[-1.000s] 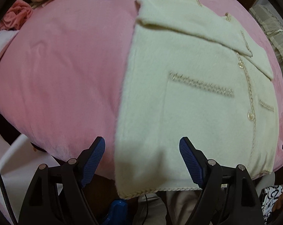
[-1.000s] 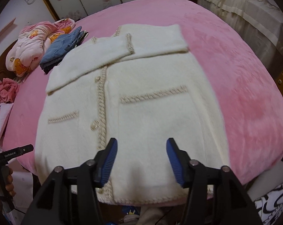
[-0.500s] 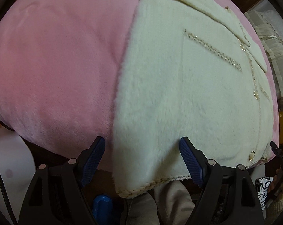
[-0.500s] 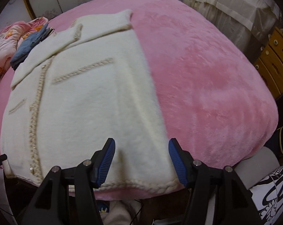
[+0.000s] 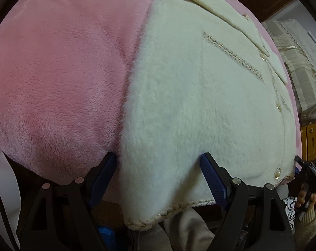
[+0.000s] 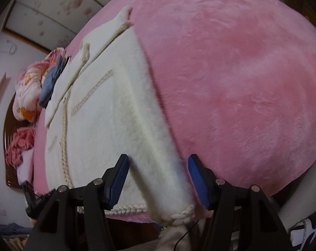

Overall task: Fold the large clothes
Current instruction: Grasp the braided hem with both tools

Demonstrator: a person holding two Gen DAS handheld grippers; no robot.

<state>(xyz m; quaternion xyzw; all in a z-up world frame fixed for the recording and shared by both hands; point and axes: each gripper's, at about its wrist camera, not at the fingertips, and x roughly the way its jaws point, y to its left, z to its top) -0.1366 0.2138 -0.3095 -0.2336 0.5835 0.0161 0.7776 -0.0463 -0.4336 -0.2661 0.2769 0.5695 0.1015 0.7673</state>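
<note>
A cream fuzzy jacket [image 5: 199, 96] with braided trim lies flat, front up, on the pink blanket [image 5: 59, 67]; its sleeves are folded across the chest. My left gripper [image 5: 160, 175] is open and low over the hem, with the jacket's near left corner between its blue pads [image 5: 104, 175]. My right gripper [image 6: 158, 179] is open too and straddles the near right corner of the jacket [image 6: 107, 125], whose side edge runs up between the fingers. Neither pair of pads presses the cloth. The other gripper shows at each view's edge, held in a hand [image 5: 304, 196].
Folded jeans [image 6: 51, 83], a floral quilt [image 6: 26, 92] and a pink garment [image 6: 17, 146] lie at the far left of the bed. Beige bedding [image 5: 300, 62] and wooden drawers [image 5: 310, 140] stand to the right. The blanket [image 6: 241, 83] right of the jacket is bare.
Both grippers have come down toward the near hem. The left one closed in on the left corner; the right one slid from mid-hem to the right corner and rolled. Jaws unchanged.
</note>
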